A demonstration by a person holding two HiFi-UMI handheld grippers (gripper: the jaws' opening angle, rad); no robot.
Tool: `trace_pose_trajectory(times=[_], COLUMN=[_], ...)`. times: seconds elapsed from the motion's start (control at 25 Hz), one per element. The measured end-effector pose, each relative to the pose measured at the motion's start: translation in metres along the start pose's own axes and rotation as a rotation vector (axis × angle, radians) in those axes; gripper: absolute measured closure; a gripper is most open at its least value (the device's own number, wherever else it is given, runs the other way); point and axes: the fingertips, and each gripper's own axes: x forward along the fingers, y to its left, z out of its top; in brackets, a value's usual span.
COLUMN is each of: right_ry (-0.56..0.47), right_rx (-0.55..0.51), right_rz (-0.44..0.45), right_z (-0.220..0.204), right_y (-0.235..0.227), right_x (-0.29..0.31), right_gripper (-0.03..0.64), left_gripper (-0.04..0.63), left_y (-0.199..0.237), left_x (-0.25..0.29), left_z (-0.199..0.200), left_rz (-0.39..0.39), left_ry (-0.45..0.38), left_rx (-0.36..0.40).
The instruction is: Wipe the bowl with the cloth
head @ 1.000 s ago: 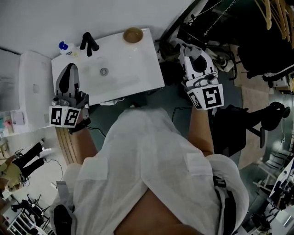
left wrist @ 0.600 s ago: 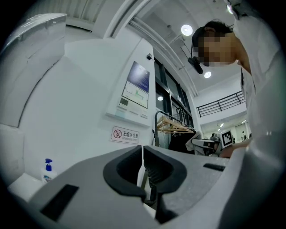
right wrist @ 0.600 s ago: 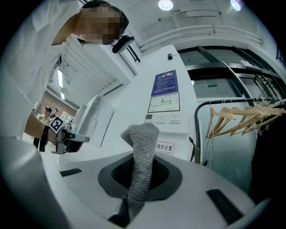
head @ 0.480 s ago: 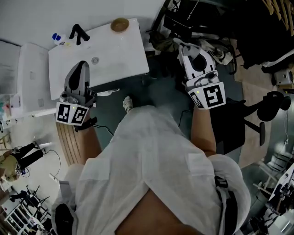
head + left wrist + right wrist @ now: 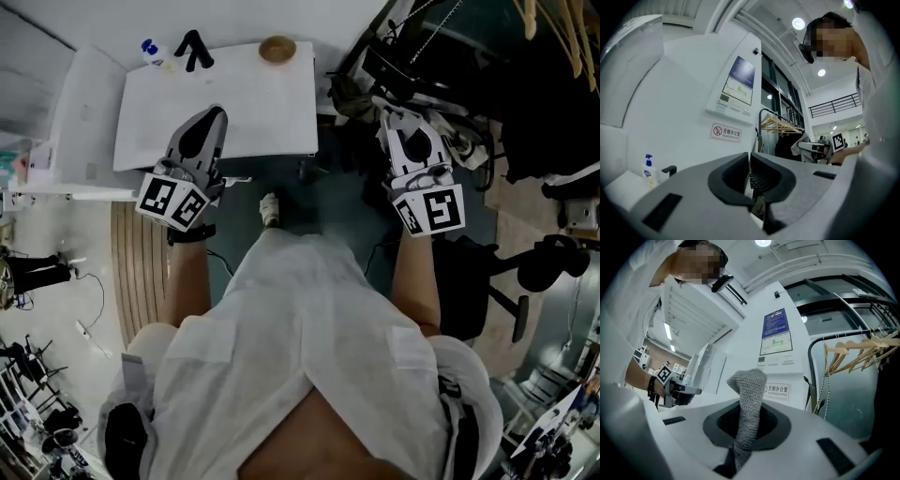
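White counter [image 5: 262, 108] up top, with the bowl [image 5: 277, 49] sitting at its far right corner. Over at the far left stands a black tap [image 5: 194, 52], a blue-capped bottle [image 5: 150, 47] just beside it.

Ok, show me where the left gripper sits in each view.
Head view: left gripper left of centre, tip over the white counter.
Left gripper view: left gripper fills the bottom centre, shut.
Right gripper view: left gripper small at mid-left, pointing right.
Shared landmark: wooden hangers, toward the right in all three.
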Motion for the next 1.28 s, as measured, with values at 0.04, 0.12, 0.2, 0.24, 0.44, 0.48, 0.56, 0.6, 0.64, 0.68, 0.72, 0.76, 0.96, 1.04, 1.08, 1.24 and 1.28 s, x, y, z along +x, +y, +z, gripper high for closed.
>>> trace_pose_trajectory(times=[0.04,0.12,0.2,0.24,0.44,0.48,0.56,0.6,0.64,0.68,0.72,0.76,0.96,1.04,1.08,1.24,1.28], right_ry=[0.013,0.033,0.046,0.054,0.111,0.121,0.140,0.152,0.164,0.177,0.191,0.205,0.247,0.259,0.266,0.289,0.292], right_rx=[0.004,0.009,0.009,0.010,0.030,0.037,0.051,0.056,0.057,0.057,0.056,0.055,0.077,0.080,0.080,0.085,0.083], right_rz=[0.004,0.010,0.016,0.019,0.035,0.036,0.036,0.037,0.039,0.042,0.045,0.047,0.030,0.025,0.025,0.031,0.033], right_z=[-0.005,-0.016,-0.027,-0.033,-0.069,-0.077,-0.092,-0.101,-0.109,-0.117,-0.125,-0.132,-0.158,-0.164,-0.166,-0.175,-0.176], right_y=[0.001,0.002,-0.001,-0.003,-0.011,-0.013,-0.017,-0.019,-0.021,-0.022,-0.023,-0.024,-0.030,-0.032,-0.032,-0.031,-0.032], right_x=[0.007,0.025,0.048,0.060,0.128,0.142,0.168,0.180,0.192,0.203,0.213,0.223,0.256,0.265,0.269,0.279,0.281], right_gripper=[0.580,0.580,0.580,0.579,0.579,0.579,0.580,0.578,0.578,0.578,0.578,0.578,0.578,0.578,0.578,0.578,0.578], left_gripper=[0.577,0.577,0.577,0.577,0.576,0.575,0.575,0.574,0.572,0.562,0.547,0.536,0.502,0.479,0.473,0.458,0.457], left_y=[0.005,0.017,0.033,0.042,0.097,0.108,0.128,0.137,0.146,0.155,0.164,0.172,0.200,0.209,0.213,0.227,0.231], left_x=[0.007,0.022,0.039,0.047,0.093,0.102,0.121,0.131,0.140,0.150,0.159,0.168,0.208,0.222,0.228,0.242,0.246], left_z=[-0.003,-0.008,-0.014,-0.017,-0.042,-0.048,-0.062,-0.071,-0.079,-0.088,-0.096,-0.104,-0.144,-0.165,-0.177,-0.230,-0.242], left_rz=[-0.008,-0.024,-0.029,-0.029,-0.047,-0.052,-0.061,-0.066,-0.070,-0.073,-0.074,-0.074,-0.069,-0.070,-0.068,-0.048,-0.042], left_ry=[0.011,0.029,0.042,0.048,0.109,0.125,0.165,0.186,0.207,0.228,0.248,0.267,0.375,0.431,0.463,0.607,0.640], left_rx=[0.000,0.003,0.002,-0.001,-0.026,-0.031,-0.036,-0.037,-0.038,-0.041,-0.045,-0.049,-0.041,-0.041,-0.046,-0.059,-0.055])
